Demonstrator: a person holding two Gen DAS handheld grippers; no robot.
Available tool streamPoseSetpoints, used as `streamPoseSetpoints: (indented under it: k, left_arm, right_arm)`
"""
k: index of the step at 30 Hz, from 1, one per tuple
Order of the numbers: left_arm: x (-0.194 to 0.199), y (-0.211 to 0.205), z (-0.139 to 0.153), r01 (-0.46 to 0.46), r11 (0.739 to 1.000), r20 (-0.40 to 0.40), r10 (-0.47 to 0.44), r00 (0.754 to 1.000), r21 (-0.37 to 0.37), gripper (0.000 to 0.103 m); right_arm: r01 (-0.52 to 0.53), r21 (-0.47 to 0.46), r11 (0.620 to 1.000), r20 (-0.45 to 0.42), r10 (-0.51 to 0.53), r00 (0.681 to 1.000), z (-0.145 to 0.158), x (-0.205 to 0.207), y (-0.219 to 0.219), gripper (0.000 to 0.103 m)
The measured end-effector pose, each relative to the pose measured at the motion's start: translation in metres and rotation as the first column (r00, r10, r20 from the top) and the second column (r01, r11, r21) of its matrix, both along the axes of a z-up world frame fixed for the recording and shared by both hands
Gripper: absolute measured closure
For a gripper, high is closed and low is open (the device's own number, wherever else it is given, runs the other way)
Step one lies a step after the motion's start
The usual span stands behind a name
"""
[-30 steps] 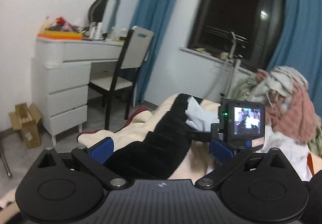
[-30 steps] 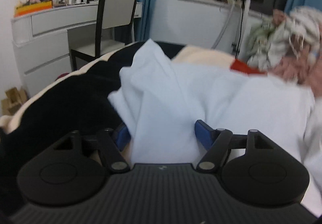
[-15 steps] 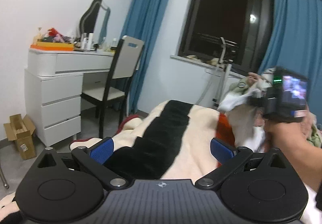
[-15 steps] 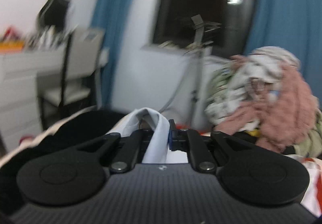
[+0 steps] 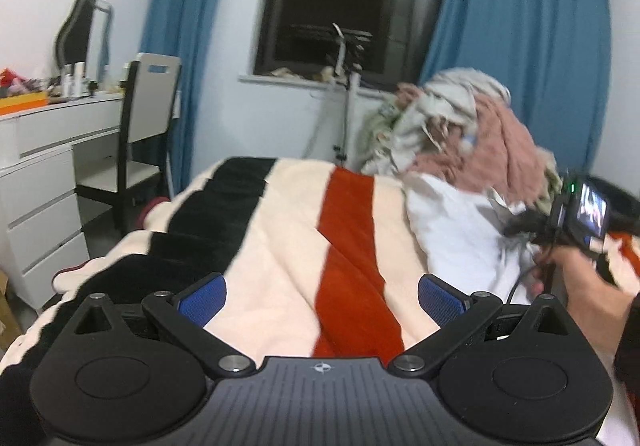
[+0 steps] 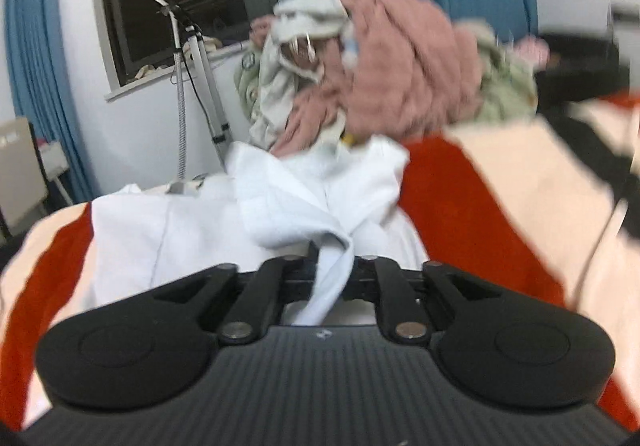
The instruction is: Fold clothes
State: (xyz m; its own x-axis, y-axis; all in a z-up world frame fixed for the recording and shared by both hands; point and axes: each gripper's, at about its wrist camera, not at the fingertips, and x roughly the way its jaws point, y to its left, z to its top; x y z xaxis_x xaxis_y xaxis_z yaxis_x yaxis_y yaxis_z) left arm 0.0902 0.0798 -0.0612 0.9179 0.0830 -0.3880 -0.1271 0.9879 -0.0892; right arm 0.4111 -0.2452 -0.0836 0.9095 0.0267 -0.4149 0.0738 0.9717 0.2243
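Observation:
A white garment (image 6: 208, 221) lies crumpled on a striped blanket (image 6: 460, 201) of cream, red and black. My right gripper (image 6: 334, 270) is shut on a fold of this white garment. In the left wrist view the garment (image 5: 452, 230) lies at the right, and the right gripper (image 5: 576, 213) is held over it in a hand. My left gripper (image 5: 322, 302) is open and empty above the blanket (image 5: 280, 246), its blue pads (image 5: 202, 300) wide apart.
A heap of pink, grey and green clothes (image 5: 460, 133) sits beyond the white garment and also shows in the right wrist view (image 6: 380, 65). A white dresser (image 5: 44, 173) and a chair (image 5: 148, 125) stand at the left. Blue curtains (image 5: 516, 45) frame a dark window (image 5: 344, 1).
My right gripper shut on the white garment and carried it to the right, off the black stripe and towards the clothes heap. My left gripper stayed open and turned to the right.

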Motion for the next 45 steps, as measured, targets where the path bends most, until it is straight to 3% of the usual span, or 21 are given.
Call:
streamPoseSetpoints:
  k: [1,2,3,4,7,14,18,24,28,31,35,38,42,45]
  left_arm:
    - [0.005,-0.003,-0.003,0.009,1.000,-0.008,-0.009,1.000,0.014,0.000]
    - [0.008,-0.006,-0.005,0.021,0.999,-0.015,-0.020,1.000,0.024,0.000]
    - [0.010,-0.007,-0.007,0.029,0.999,-0.019,-0.029,0.999,0.023,0.000]
    - [0.012,-0.008,-0.008,0.038,0.999,-0.023,-0.037,0.999,0.022,0.000]
    - [0.014,-0.007,-0.009,0.045,0.999,-0.033,-0.045,0.998,0.006,0.000]
    - [-0.008,-0.007,0.008,0.053,0.999,-0.006,-0.053,0.999,0.002,0.000]
    - [-0.030,-0.010,0.023,0.082,0.997,0.015,-0.082,0.996,0.012,0.000]
    - [-0.065,-0.012,0.042,0.115,0.993,0.043,-0.115,0.992,0.025,0.000]
    - [-0.084,-0.008,0.046,0.117,0.993,0.035,-0.117,0.993,0.008,0.000]
    - [-0.090,-0.009,0.044,0.116,0.993,0.002,-0.116,0.993,0.009,0.000]
    - [-0.092,-0.011,0.043,0.117,0.993,-0.028,-0.118,0.993,-0.011,0.000]
    - [-0.093,-0.016,0.040,0.118,0.993,-0.052,-0.117,0.992,0.008,0.000]
    - [-0.083,-0.011,0.031,0.128,0.991,-0.163,-0.131,0.978,-0.032,0.000]
    - [-0.067,0.003,0.022,0.098,0.990,-0.292,-0.122,0.949,-0.097,0.001]
  right_arm:
    - [-0.014,0.003,1.000,-0.002,0.014,1.000,0.002,-0.002,0.001,0.057]
    - [-0.027,0.006,1.000,-0.004,0.027,1.000,0.004,-0.004,0.003,0.028]
    - [-0.041,0.010,0.999,-0.006,0.041,0.999,0.007,-0.007,0.004,0.017]
    - [-0.055,0.013,0.998,-0.008,0.055,0.998,0.009,-0.009,0.005,0.014]
    - [-0.095,0.023,0.995,-0.013,0.095,0.995,0.016,-0.016,0.009,0.014]
    - [-0.089,0.036,0.995,0.042,0.087,0.995,0.065,-0.106,0.002,0.014]
    - [-0.083,0.047,0.995,0.080,0.079,0.994,0.090,-0.177,-0.004,0.014]
    - [-0.078,-0.018,0.997,0.110,0.080,0.991,0.117,-0.296,0.005,0.014]
    - [-0.088,-0.052,0.995,0.122,0.094,0.988,0.117,-0.369,0.011,0.014]
    - [-0.084,-0.021,0.996,0.112,0.086,0.990,0.103,-0.414,0.007,0.014]
    - [-0.085,-0.032,0.996,0.072,0.087,0.994,0.089,-0.439,0.002,0.014]
    - [-0.082,-0.002,0.997,0.062,0.082,0.995,0.089,-0.434,-0.003,0.014]
    - [-0.071,0.024,0.997,0.064,0.069,0.996,0.089,-0.435,-0.010,0.014]
    - [-0.060,0.044,0.997,0.062,0.057,0.996,0.090,-0.437,-0.017,0.014]
